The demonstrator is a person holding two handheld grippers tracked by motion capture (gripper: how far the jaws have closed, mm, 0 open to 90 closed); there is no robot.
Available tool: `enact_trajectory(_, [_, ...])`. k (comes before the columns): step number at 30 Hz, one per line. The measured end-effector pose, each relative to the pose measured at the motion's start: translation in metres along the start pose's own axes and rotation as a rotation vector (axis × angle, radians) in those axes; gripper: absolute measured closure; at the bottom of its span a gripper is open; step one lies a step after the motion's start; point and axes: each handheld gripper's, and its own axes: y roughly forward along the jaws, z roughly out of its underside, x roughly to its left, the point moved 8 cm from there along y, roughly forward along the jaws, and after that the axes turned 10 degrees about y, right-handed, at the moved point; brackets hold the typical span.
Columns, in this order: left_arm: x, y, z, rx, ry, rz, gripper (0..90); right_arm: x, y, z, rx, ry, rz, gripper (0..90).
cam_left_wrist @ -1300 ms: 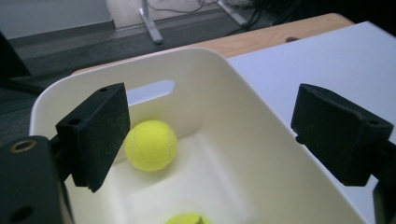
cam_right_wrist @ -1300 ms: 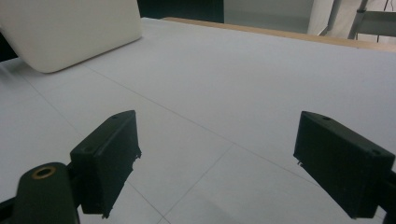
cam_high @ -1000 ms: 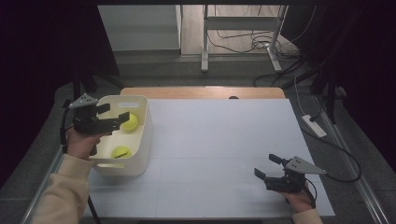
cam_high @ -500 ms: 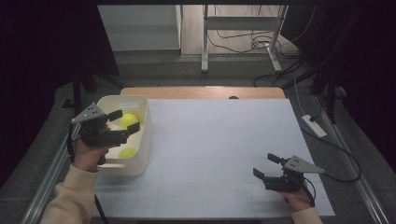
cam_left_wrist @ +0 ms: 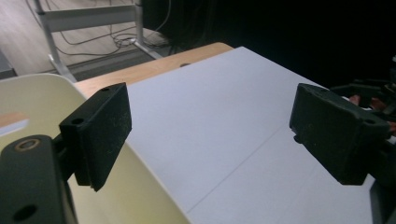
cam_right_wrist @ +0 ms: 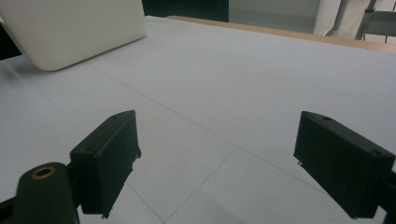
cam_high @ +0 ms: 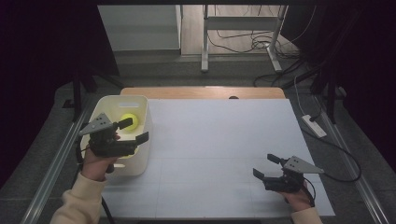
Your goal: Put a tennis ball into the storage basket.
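Yellow-green ball (cam_high: 129, 122) round, no long axis, in cream bin (cam_high: 140, 106), left gripper (cam_high: 132, 131) closing, empty, right gripper (cam_high: 266, 166) open.

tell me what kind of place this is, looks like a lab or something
Probably a lab or recording workspace: a white-covered table boxed in by dark curtains, a power strip and loose cables on the floor, and a cream bin holding a tennis ball.

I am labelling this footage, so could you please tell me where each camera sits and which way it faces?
High view: above the person's side, facing forward and down on the white table; forearms and both claws enter at the bottom.
Left gripper view: rides the left claw, over the cream bin, looking across the table.
Right gripper view: rides the right claw, low, looking towards the bin.
All share the bin.
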Motion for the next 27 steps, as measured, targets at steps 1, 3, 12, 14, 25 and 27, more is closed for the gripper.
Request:
enact_trajectory(1, [-0.003,0.002,0.001,-0.001,0.002,0.006,13.9,0.0,0.0,0.0,0.001,0.0,0.001,13.8])
enact_trajectory(3, [-0.009,0.005,0.002,-0.005,0.003,0.022,13.9,0.0,0.0,0.0,0.0,-0.001,0.003,13.8])
enact_trajectory(12, [-0.042,0.013,0.008,-0.009,0.036,0.104,14.8,0.001,0.0,0.001,0.003,-0.004,0.004,13.8])
enact_trajectory(14, [-0.051,0.016,0.011,-0.003,0.049,0.124,14.9,0.001,0.0,0.001,0.003,-0.006,0.003,13.8])
enact_trajectory(25, [-0.08,0.025,0.035,0.041,0.099,0.128,14.9,0.001,-0.002,0.001,0.001,-0.003,0.005,13.8])
enact_trajectory(27, [-0.083,0.026,0.042,0.049,0.107,0.131,14.9,0.001,-0.001,0.001,0.002,-0.005,0.003,13.8])
